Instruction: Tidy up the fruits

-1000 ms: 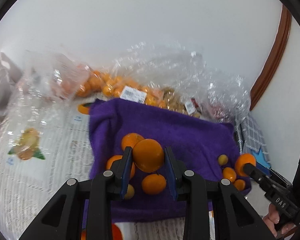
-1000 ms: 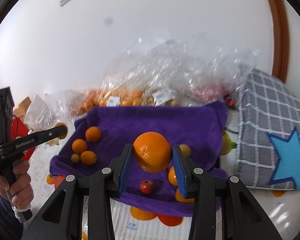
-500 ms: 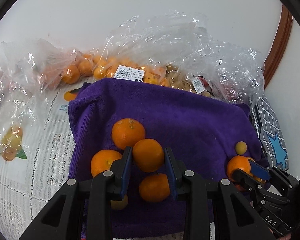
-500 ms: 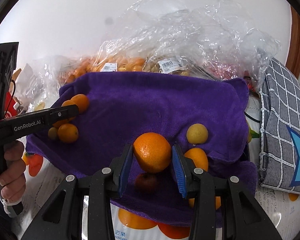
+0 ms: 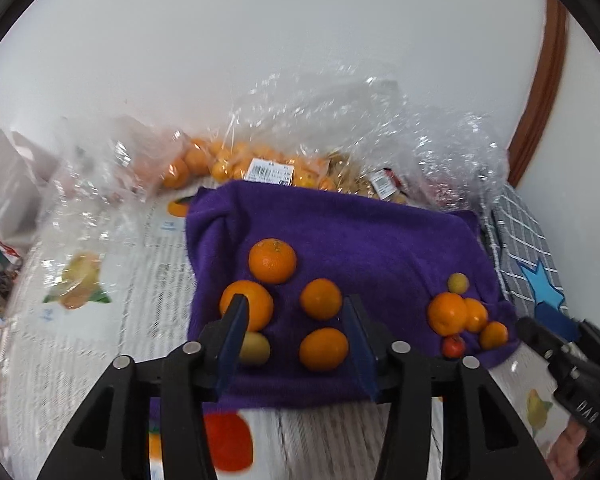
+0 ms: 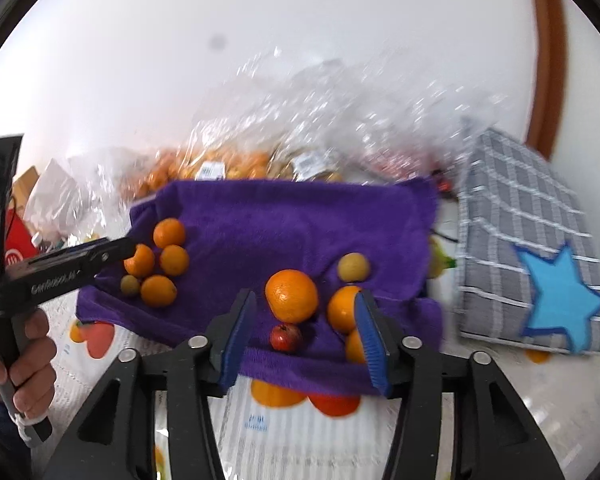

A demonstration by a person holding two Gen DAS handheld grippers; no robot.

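A purple towel [image 5: 360,232] [image 6: 284,220] lies on the table with two fruit groups. My left gripper [image 5: 294,340] is open and empty above the left group: several oranges, one [image 5: 321,298] between the fingers' line of sight, and a small yellow-green fruit [image 5: 254,347]. My right gripper [image 6: 304,332] is open and empty above the right group: a large orange [image 6: 291,295], smaller oranges [image 6: 342,308], a small red fruit [image 6: 286,337] and a pale yellow fruit [image 6: 353,267]. The right group also shows in the left wrist view [image 5: 446,313].
Clear plastic bags of oranges and other fruit [image 5: 260,164] [image 6: 228,168] lie behind the towel against the white wall. A grey checked cloth with a blue star [image 6: 540,272] lies to the right. A fruit-printed tablecloth [image 5: 100,300] covers the table.
Both grippers have opened and let go of their oranges onto the towel, then pulled back and up. The oranges now rest in the left and right groups.
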